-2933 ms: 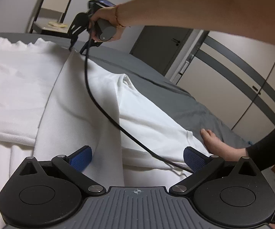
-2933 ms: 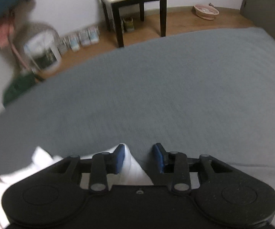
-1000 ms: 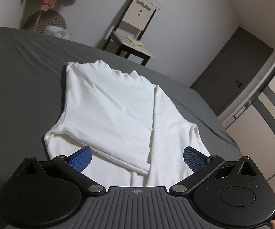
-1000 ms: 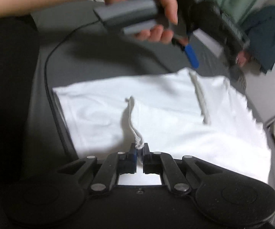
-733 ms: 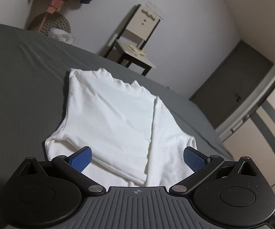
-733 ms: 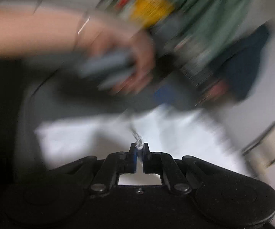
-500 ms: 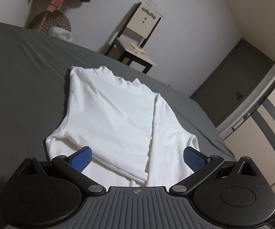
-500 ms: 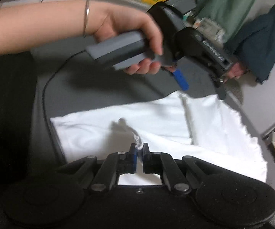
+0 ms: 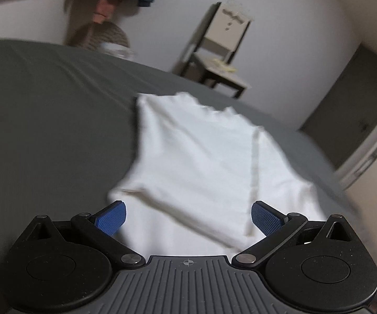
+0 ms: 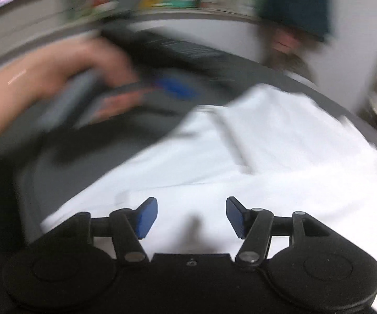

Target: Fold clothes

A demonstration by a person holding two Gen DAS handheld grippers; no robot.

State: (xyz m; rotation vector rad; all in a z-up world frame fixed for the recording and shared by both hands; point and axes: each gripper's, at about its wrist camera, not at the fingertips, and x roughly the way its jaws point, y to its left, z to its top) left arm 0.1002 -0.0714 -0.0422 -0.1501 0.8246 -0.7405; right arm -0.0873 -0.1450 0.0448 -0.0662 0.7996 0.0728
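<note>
Shirt (image 9: 201, 162) lies lengthwise away from both grippers, left (image 9: 188, 216) and right (image 10: 191, 216), fingers spread, empty.

White garment (image 9: 196, 157): soft matt cloth, smooth knit, one raised seam line; wavy edge at 12 o'clock.
Bed cover (image 9: 44, 110): grey matt fabric, faintly creased.
Left gripper (image 9: 188, 217): matt black plastic arms with a fine grain, bright metal pivot pins, ribbed grey plastic plate at 6 o'clock; blue pads (image 9: 111, 218) of rough cross-hatched rubber.
Right gripper (image 10: 191, 218): matt black plastic, metal pins, blue pads blurred.
Chair (image 9: 222, 52): dark frame, pale matt panels; material unclear.
</note>
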